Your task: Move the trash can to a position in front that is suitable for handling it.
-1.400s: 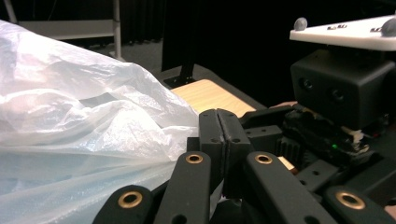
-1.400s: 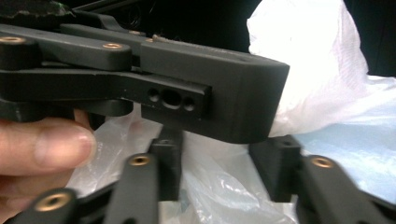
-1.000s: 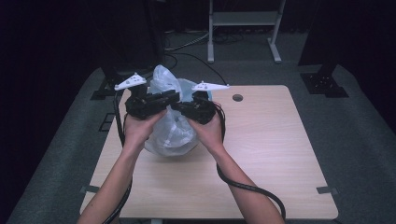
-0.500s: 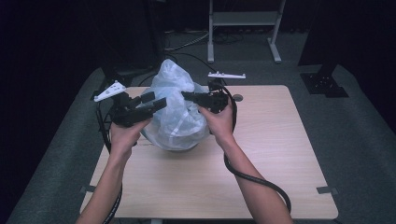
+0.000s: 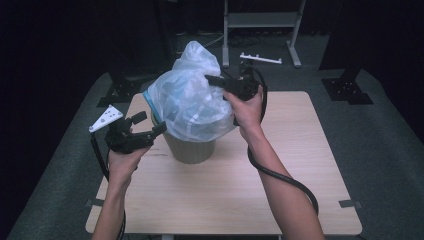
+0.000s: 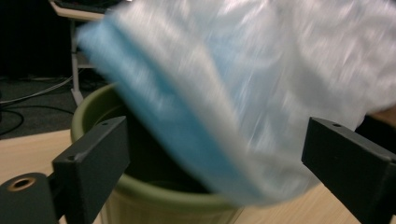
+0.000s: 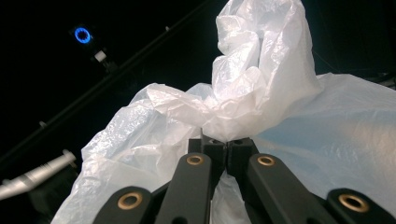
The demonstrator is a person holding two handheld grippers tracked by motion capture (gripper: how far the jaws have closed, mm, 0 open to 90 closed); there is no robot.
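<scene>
Dark room, grey carpet, black drapes all round. At twelve o'clock on the floor, a grey metal stand [image 5: 262, 22] with a white bar [image 5: 260, 58] lying just in front of its feet; at two o'clock, a black base plate [image 5: 347, 90]; at ten o'clock, another black base [image 5: 120, 92], partly hidden behind the bag. In the middle, a light wooden table [image 5: 300, 165], bare apart from one thing.

Near the table's centre, slightly toward eleven o'clock, an olive-green bin [image 5: 192, 147], upright. Above it, a clear plastic bag [image 5: 192, 97] with a blue strip along one edge, lifted up and billowing, covering the bin's mouth and top in the high view.

Right gripper [image 5: 215, 80] raised at one o'clock of the bin, jaws clamped tight on a bunched fold of the bag, seen pressed together in the right gripper view [image 7: 226, 144].

Left gripper [image 5: 157, 129] low at nine o'clock of the bin, jaws spread wide with nothing between them; in the left gripper view [image 6: 215, 154], the bag's blurred blue edge [image 6: 177, 126] and the bin's rim [image 6: 154, 191] just ahead, between the two jaws' lines but apart from them.
</scene>
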